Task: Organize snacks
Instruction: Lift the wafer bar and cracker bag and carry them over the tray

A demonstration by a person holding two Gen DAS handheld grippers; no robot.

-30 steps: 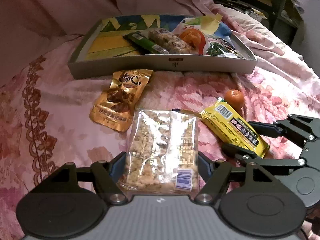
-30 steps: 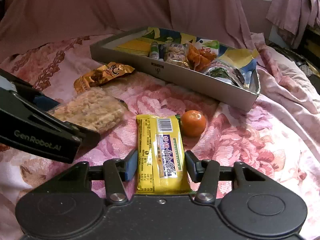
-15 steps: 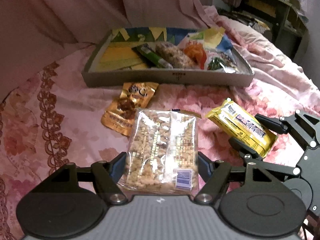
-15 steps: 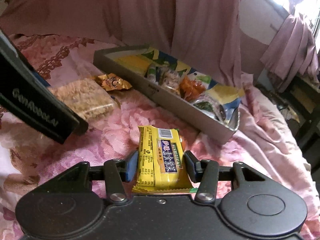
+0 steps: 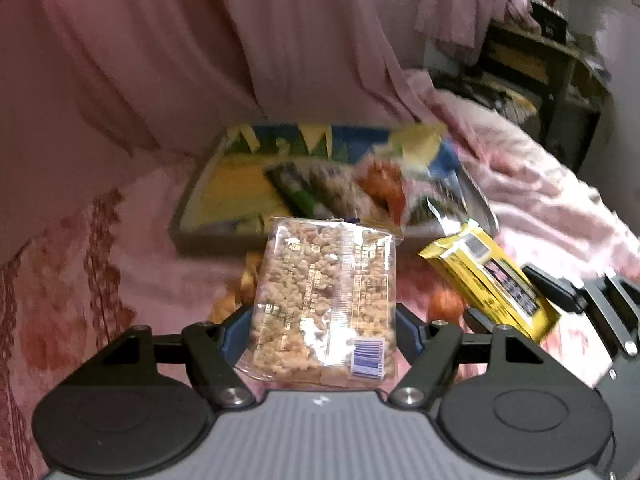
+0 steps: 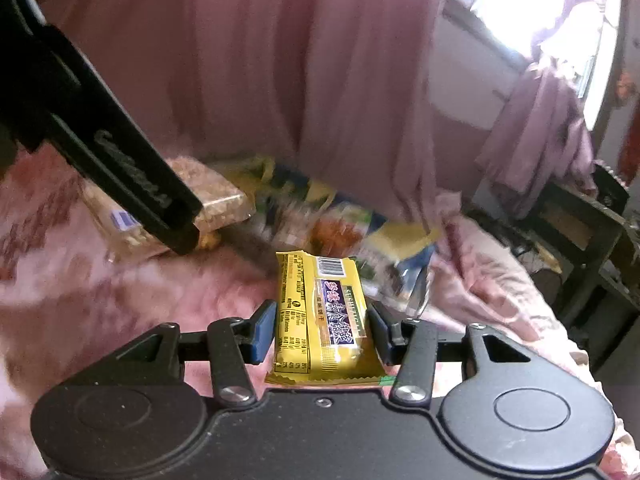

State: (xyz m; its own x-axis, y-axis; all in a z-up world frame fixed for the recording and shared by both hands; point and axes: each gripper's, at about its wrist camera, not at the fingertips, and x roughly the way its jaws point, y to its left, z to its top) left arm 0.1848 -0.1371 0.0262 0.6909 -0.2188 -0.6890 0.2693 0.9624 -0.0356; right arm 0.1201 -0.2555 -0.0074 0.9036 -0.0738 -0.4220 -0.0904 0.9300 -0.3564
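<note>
My left gripper (image 5: 322,330) is shut on a clear pack of puffed-grain bars (image 5: 324,300) and holds it up in the air. My right gripper (image 6: 322,330) is shut on a yellow snack pack (image 6: 320,316), also lifted; that pack shows in the left wrist view (image 5: 488,276) too. The grey snack box (image 5: 192,216) with colourful lining lies ahead on the pink bedspread and holds several snacks, among them a green bar (image 5: 296,192) and an orange bag (image 5: 384,184). The left gripper and its pack (image 6: 216,200) appear at the left of the right wrist view.
An orange mandarin (image 5: 446,304) and a gold snack pouch (image 5: 240,292) lie on the bedspread in front of the box, partly hidden by the held packs. A pink curtain hangs behind. A dark shelf unit (image 5: 540,68) stands at the far right.
Both grippers have risen off the bed with their packs and moved toward the box. The view is blurred by the motion.
</note>
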